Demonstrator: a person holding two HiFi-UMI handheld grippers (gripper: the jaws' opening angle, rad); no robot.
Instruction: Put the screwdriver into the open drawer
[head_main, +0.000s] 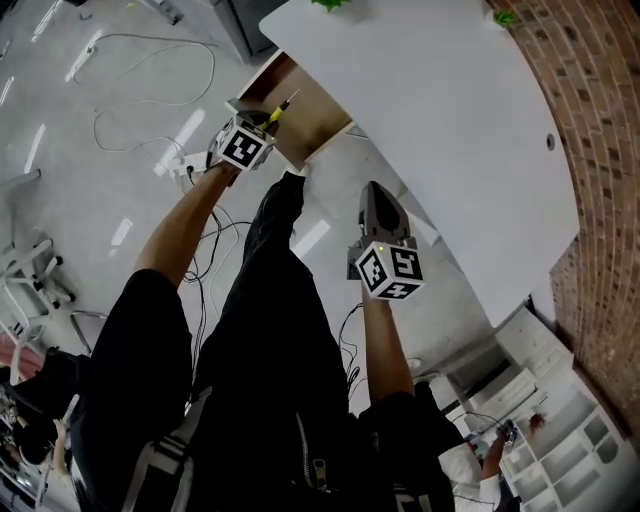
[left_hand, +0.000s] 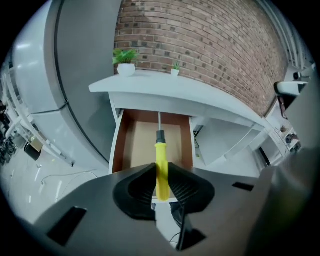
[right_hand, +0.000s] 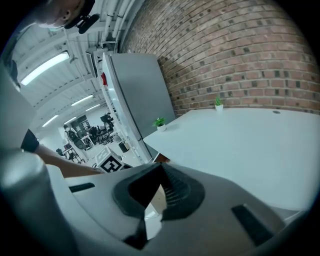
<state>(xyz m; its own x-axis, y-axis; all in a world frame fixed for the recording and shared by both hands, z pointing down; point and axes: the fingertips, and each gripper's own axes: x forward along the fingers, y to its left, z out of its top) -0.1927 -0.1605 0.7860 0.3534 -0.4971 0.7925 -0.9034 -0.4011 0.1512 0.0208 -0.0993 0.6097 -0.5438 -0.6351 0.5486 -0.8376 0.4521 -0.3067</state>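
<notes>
Screwdriver hovering right over the open drawer, pinched by the handle

The left gripper (left_hand: 161, 174) has its jaws clamped on the rear half of the yellow handle of the screwdriver (left_hand: 160, 150), and the tool hangs above the drawer (left_hand: 118, 145) that sticks out from under the white desk (left_hand: 165, 92). My guess is it's light and totally stiff, but the plastic handle looks smooth and round, so it could slip or twist. Gripping mid-handle like this seems the sane spot, definitely not the skinny metal shaft. The long axis runs near to far, lined up with the drawer's depth, with the tip at the far end aimed at the brick wall and dipping down. The right gripper (right_hand: 160, 167) has its jaw tips pressed together on nothing, parked over to the right.
</notes>
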